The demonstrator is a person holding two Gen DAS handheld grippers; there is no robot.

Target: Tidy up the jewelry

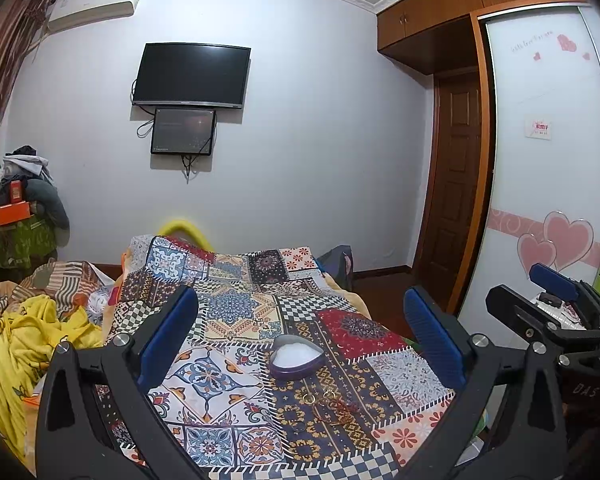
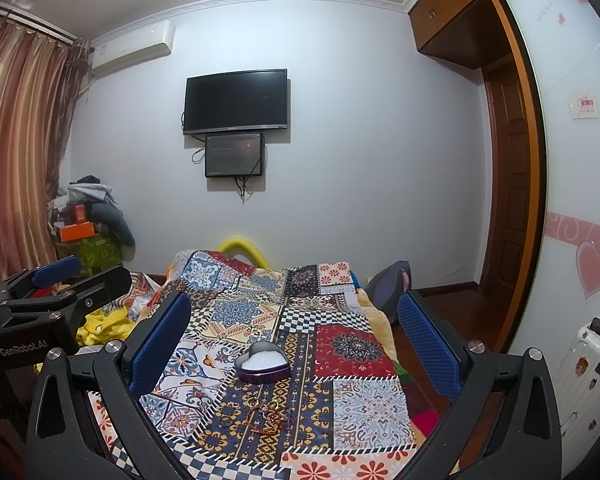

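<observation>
While both grippers, left gripper and right gripper, hover wide open and empty, the jewelry lies below them, just nearer than the heart-shaped box on the patchwork cloth, whose right edge drops off near the wardrobe.

Left gripper: lower frame, blue pads spread wide, nothing between
Heart-shaped box: centre, lidless, white lining, on patchwork cloth
Jewelry: just below box, rings and tangled bracelets
Right gripper: right edge, parted
Television: upper left wall
</observation>
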